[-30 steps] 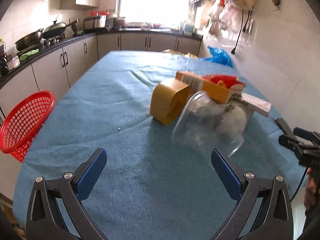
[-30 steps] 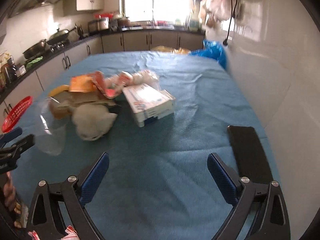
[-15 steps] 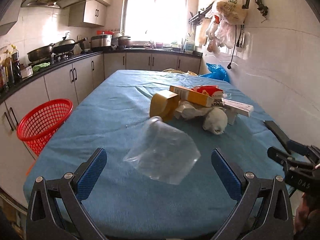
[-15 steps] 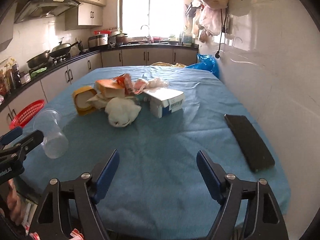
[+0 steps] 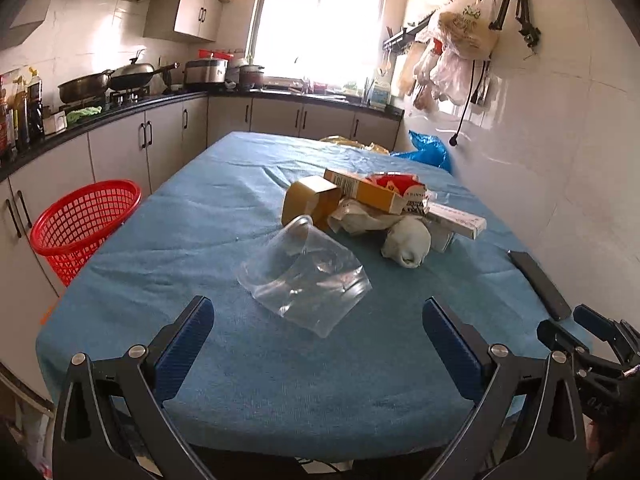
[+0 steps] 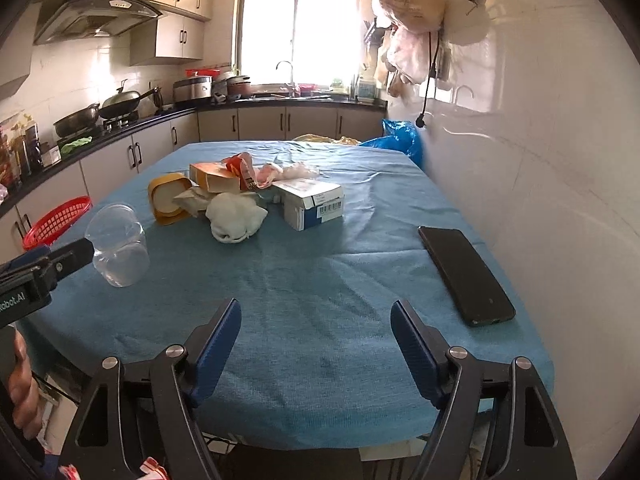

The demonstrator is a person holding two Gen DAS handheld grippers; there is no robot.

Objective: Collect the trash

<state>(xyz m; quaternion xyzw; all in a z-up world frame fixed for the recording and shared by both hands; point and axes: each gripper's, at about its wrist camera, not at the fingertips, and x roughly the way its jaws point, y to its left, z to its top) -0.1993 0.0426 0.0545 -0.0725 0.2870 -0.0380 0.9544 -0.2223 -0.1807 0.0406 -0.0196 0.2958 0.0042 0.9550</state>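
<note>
While both grippers hang back at the desk (image 5: 224, 208) edge, the left gripper (image 5: 318, 320) and right gripper (image 6: 316, 326) stand released, fingers grasping nothing. Clear cup (image 5: 304, 276) lies toppled ahead of the left; remaining trash pile (image 6: 240, 196) sits mid-desk; red basket (image 5: 86, 224) stands beside, likely the receptacle.

Both grippers hang at the near edge of the table (image 5: 120, 240), tilted downward. The left gripper (image 5: 318, 320) gapes wide, empty; the right gripper (image 6: 316, 322) has just been closing, nothing between its jaws.
</note>
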